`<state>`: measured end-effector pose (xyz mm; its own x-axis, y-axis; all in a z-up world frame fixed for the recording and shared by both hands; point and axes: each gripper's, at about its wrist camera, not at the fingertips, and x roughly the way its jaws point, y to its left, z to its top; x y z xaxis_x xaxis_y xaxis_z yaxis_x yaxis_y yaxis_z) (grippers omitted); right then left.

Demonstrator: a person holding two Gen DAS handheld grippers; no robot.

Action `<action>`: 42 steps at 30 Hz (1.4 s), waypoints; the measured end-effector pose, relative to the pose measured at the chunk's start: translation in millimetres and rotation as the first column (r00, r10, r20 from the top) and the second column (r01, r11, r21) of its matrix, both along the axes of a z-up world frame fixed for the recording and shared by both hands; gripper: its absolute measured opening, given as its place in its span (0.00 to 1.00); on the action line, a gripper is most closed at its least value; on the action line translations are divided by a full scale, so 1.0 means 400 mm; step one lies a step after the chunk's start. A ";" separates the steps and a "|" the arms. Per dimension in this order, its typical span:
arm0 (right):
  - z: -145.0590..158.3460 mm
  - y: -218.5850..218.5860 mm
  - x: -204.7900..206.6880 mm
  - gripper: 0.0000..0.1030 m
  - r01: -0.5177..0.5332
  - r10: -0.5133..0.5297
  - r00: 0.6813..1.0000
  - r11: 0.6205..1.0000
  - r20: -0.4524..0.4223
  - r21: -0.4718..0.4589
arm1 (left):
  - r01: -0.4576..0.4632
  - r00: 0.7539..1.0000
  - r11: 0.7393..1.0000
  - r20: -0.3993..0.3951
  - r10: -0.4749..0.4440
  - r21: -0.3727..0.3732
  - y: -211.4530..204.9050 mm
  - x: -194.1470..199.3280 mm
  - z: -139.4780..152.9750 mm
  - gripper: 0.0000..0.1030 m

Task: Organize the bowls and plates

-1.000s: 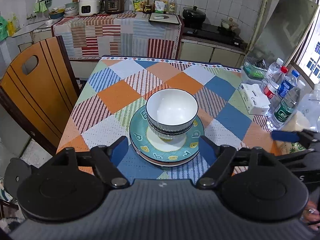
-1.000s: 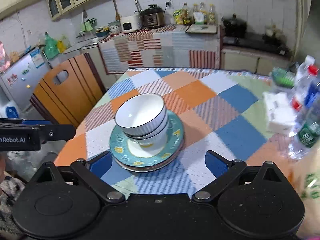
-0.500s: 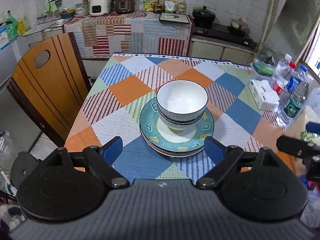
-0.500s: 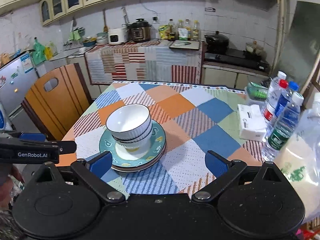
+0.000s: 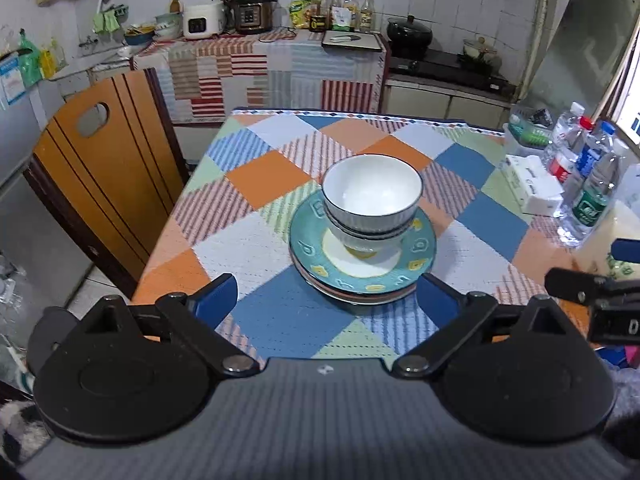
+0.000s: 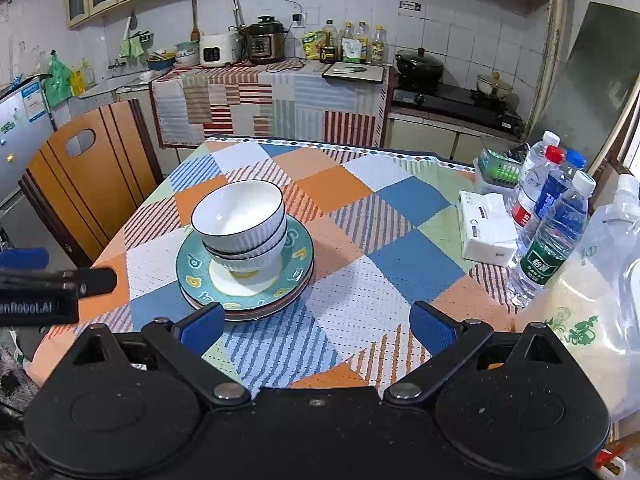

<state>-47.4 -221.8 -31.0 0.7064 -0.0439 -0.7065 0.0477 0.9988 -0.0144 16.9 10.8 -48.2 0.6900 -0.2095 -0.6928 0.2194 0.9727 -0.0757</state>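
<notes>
Two white ribbed bowls (image 5: 372,200) sit nested on a stack of teal-rimmed plates (image 5: 416,260) near the front middle of the table. The stack shows in the right wrist view too, bowls (image 6: 242,224) on plates (image 6: 298,272). My left gripper (image 5: 326,298) is open and empty, held back from the stack above the table's near edge. My right gripper (image 6: 316,326) is open and empty, also held back, to the right of the stack. Each gripper shows at the edge of the other's view.
The table has a patchwork cloth (image 6: 400,208). Water bottles (image 6: 560,232), a tissue pack (image 6: 486,228), a green basket (image 6: 498,170) and a rice bag (image 6: 584,320) line its right side. A wooden chair (image 5: 104,172) stands at the left. A kitchen counter (image 6: 272,92) runs behind.
Both grippers have drawn back and risen from the stack, which now looks smaller and farther. The bowls and plates have not moved. Both stay open.
</notes>
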 end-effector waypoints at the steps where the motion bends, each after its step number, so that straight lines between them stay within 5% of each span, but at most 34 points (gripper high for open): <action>1: 0.000 0.000 0.001 0.97 0.002 -0.002 1.000 1.000 0.001 -0.005 | -0.004 1.000 1.000 -0.002 0.004 -0.010 0.005 0.000 -0.003 0.94; 12: -0.016 0.021 -0.006 0.97 0.027 -0.024 0.999 0.993 0.032 -0.114 | -0.037 0.999 0.999 0.011 0.036 0.031 0.008 -0.002 -0.014 0.94; 34: -0.030 0.006 -0.004 0.97 0.054 -0.054 0.999 0.996 0.001 -0.065 | 0.005 1.000 0.998 0.001 -0.005 0.065 -0.014 -0.018 -0.023 0.95; 42: -0.032 0.004 -0.005 0.97 0.062 -0.062 0.998 0.996 0.003 -0.059 | -0.040 0.997 0.998 0.070 0.036 0.055 -0.009 -0.029 -0.016 1.00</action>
